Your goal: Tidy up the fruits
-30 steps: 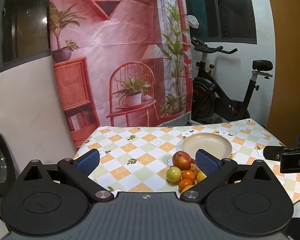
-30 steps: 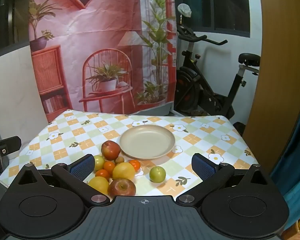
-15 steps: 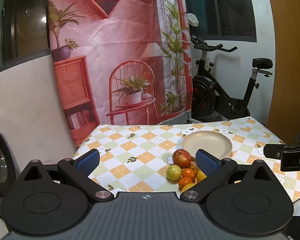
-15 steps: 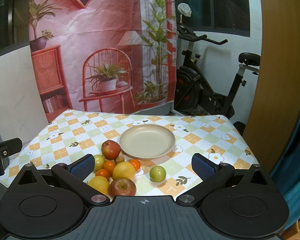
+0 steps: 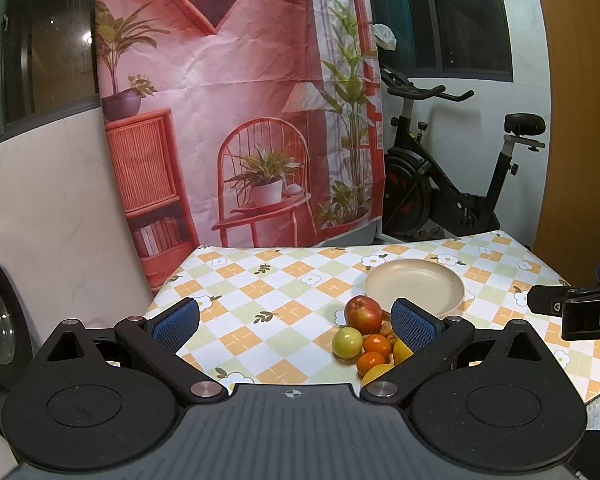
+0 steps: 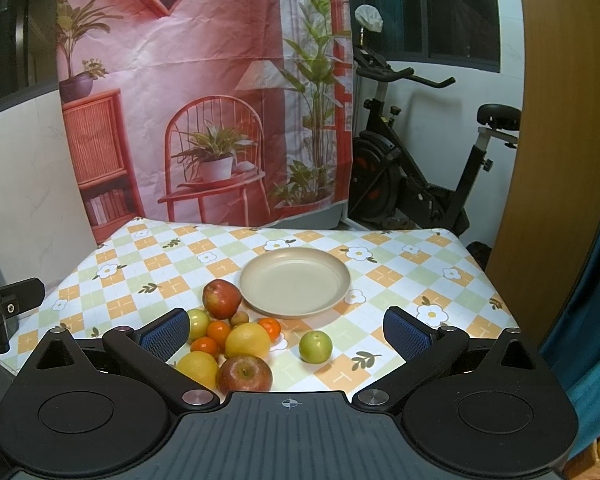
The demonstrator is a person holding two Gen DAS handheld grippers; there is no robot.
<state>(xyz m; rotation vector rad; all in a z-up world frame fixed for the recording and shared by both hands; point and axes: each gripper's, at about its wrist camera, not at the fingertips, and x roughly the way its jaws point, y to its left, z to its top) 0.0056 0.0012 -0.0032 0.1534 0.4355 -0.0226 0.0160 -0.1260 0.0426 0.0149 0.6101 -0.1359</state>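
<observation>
Nine or so firm, smooth, roll-prone fruits, led by a round red apple (image 6: pixel 221 298), cluster on the checked floral tablecloth (image 6: pixel 412 276) beside an empty beige plate (image 6: pixel 294 281); best gripped across the widest part; left gripper (image 5: pixel 296 322) and right gripper (image 6: pixel 286 328) both gape, empty.

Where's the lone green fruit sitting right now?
In the right wrist view, the green fruit lies alone on the tablecloth, just near of the plate and right of the fruit pile.
</observation>
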